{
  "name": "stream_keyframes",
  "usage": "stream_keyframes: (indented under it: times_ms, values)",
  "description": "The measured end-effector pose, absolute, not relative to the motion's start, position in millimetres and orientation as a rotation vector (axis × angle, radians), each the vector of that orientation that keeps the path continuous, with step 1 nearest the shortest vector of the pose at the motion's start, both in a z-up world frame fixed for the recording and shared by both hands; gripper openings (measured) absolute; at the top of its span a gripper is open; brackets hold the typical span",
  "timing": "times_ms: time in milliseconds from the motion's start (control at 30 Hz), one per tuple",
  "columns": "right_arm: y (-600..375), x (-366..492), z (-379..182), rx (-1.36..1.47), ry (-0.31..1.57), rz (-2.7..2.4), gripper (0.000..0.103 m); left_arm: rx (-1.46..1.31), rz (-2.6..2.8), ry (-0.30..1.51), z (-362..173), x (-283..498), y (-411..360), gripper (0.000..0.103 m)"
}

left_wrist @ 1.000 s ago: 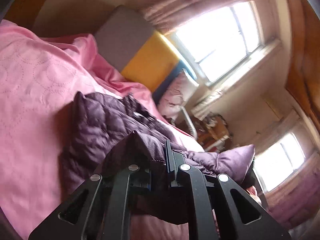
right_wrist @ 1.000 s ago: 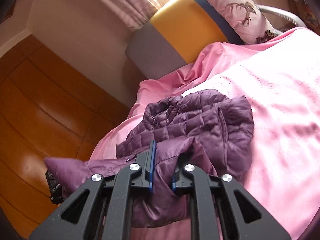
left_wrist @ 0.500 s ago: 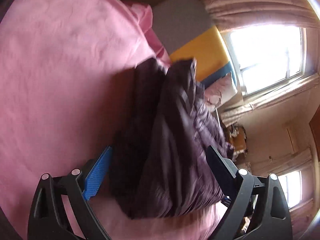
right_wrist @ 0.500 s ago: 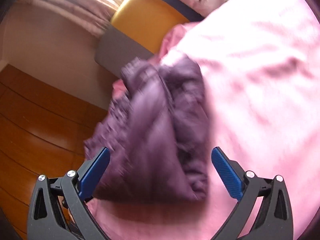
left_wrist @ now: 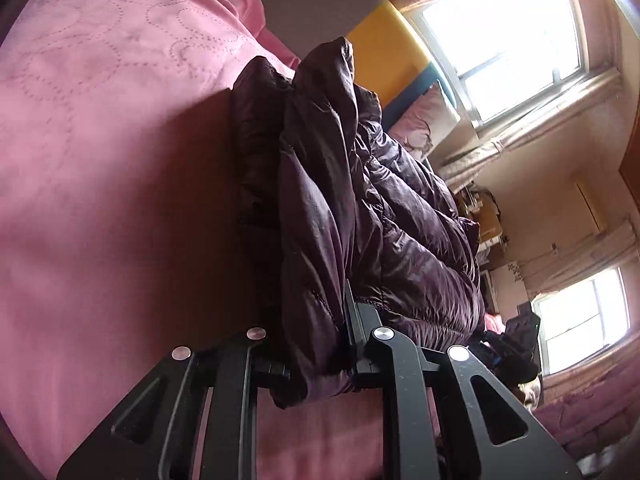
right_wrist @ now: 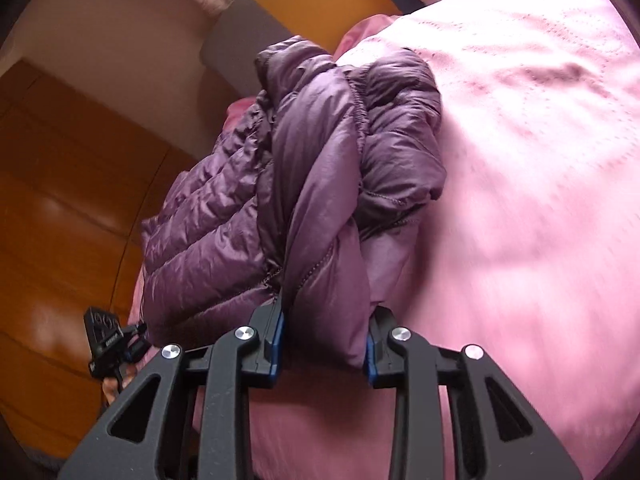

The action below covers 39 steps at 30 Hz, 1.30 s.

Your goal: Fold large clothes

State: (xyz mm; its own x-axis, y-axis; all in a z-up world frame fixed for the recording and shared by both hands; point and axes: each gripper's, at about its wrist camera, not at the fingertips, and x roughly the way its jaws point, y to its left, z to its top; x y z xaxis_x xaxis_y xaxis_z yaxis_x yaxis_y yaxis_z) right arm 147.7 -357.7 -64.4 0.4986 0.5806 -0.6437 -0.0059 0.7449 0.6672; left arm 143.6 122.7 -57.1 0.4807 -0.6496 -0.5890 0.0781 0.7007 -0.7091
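A purple quilted puffer jacket (left_wrist: 360, 208) lies bunched in folds on the pink bedspread (left_wrist: 100, 160). In the left wrist view my left gripper (left_wrist: 316, 344) is closing, its pads pinching a thick fold at the jacket's near edge. In the right wrist view the jacket (right_wrist: 280, 168) lies near the bed's left side, and my right gripper (right_wrist: 325, 336) is closing with a fat bunch of its near edge squeezed between the blue pads. Each wrist view catches the other gripper small at the jacket's far side: the right one (left_wrist: 516, 344) and the left one (right_wrist: 106, 340).
A grey, yellow and blue headboard (left_wrist: 384, 52) with a patterned pillow (left_wrist: 424, 124) stands at the bed's far end. Bright windows (left_wrist: 500, 36) and cluttered shelves (left_wrist: 488, 216) lie beyond. A wooden floor (right_wrist: 60, 200) runs along the bed's left side; the pink bedspread (right_wrist: 520, 160) spreads right.
Both grippers let go of the raised jacket edge, opened wide, dropped lower toward the bed, and have closed again on the bunched near edge of the folded jacket.
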Motion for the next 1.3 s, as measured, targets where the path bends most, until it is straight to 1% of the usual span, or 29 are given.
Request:
stream_keyframes:
  times_ms: [67, 100, 133, 167, 200, 233, 267, 300, 433, 533, 600, 633, 667, 700, 733, 767, 800, 833, 867, 900, 933, 1033, 1167, 1300]
  values:
    - [-365.1, 121.3, -58.3, 0.619, 1.021, 0.398, 0.028, -0.683, -0.506, 0.996, -56.2, 115.1, 125.1, 0.017]
    - [-368.2, 111.4, -55.0, 0.606, 1.025, 0.398, 0.031, -0.662, -0.504, 1.000, -54.4, 96.2, 124.9, 0.017]
    - [-372.0, 100.3, -50.7, 0.583, 1.027, 0.388, 0.041, -0.650, -0.499, 1.009, -54.3, 81.9, 124.5, 0.020]
    - [-376.4, 91.4, -45.9, 0.558, 1.025, 0.361, 0.047, -0.637, -0.489, 1.018, -53.0, 71.2, 124.5, 0.032]
    - [-381.2, 87.1, -41.6, 0.546, 1.018, 0.339, 0.059, -0.599, -0.444, 1.016, -48.4, 59.5, 125.9, 0.043]
    - [-386.7, 83.6, -35.2, 0.535, 0.999, 0.312, 0.063, -0.568, -0.386, 0.999, -42.3, 52.3, 129.0, 0.076]
    - [-392.2, 82.1, -25.8, 0.513, 0.972, 0.279, 0.063, -0.538, -0.319, 0.968, -35.6, 49.2, 133.6, 0.090]
    - [-395.3, 83.3, -13.7, 0.472, 0.937, 0.243, 0.063, -0.496, -0.258, 0.923, -25.1, 48.2, 138.6, 0.090]
    - [-381.3, 104.2, 26.0, 0.339, 0.815, 0.189, 0.063, -0.416, -0.268, 0.843, 5.4, 74.0, 135.1, 0.089]
    - [-349.0, 131.1, 37.1, 0.232, 0.766, 0.192, 0.063, -0.341, -0.283, 0.792, 18.5, 103.7, 116.2, 0.088]
    - [-321.3, 148.2, 37.0, 0.124, 0.763, 0.188, 0.063, -0.312, -0.301, 0.802, 15.9, 124.6, 103.9, 0.088]
    - [-310.8, 158.1, 30.9, 0.082, 0.772, 0.189, 0.063, -0.296, -0.321, 0.824, 12.1, 137.5, 96.5, 0.087]
    - [-300.2, 170.1, 25.9, 0.034, 0.792, 0.190, 0.062, -0.278, -0.310, 0.841, 7.1, 150.4, 89.7, 0.083]
    - [-287.5, 181.6, 20.3, -0.013, 0.810, 0.174, 0.060, -0.272, -0.320, 0.856, 3.5, 150.1, 90.0, 0.081]
    - [-278.5, 192.3, 9.2, -0.079, 0.836, 0.141, 0.056, -0.267, -0.358, 0.886, -1.9, 157.1, 83.7, 0.076]
    - [-271.0, 202.2, -1.6, -0.121, 0.860, 0.130, 0.051, -0.241, -0.367, 0.914, -9.3, 166.6, 75.5, 0.058]
    - [-268.0, 210.1, -13.2, -0.151, 0.893, 0.132, 0.033, -0.204, -0.352, 0.924, -11.3, 164.4, 69.3, 0.048]
    - [-265.7, 214.0, -23.4, -0.171, 0.906, 0.109, 0.015, -0.175, -0.358, 0.927, -13.2, 166.4, 64.4, 0.025]
    - [-266.7, 214.3, -27.6, -0.179, 0.908, 0.096, 0.013, -0.153, -0.362, 0.924, -12.6, 167.6, 60.8, 0.015]
    - [-269.4, 211.8, -26.1, -0.164, 0.902, 0.101, 0.008, -0.131, -0.351, 0.909, -10.2, 164.6, 59.1, 0.012]
    - [-270.3, 208.0, -25.5, -0.156, 0.893, 0.100, 0.006, -0.121, -0.350, 0.898, -7.2, 160.6, 59.2, 0.008]
    - [-270.1, 191.3, -10.7, -0.159, 0.831, 0.100, 0.004, -0.108, -0.345, 0.844, 9.9, 144.6, 63.4, 0.005]
    - [-271.4, 181.5, 25.4, -0.094, 0.749, 0.121, 0.003, -0.130, -0.366, 0.772, 37.9, 135.4, 68.8, 0.004]
    - [-282.2, 198.5, 47.2, -0.004, 0.704, 0.117, 0.003, -0.145, -0.362, 0.738, 53.3, 154.9, 69.5, 0.004]
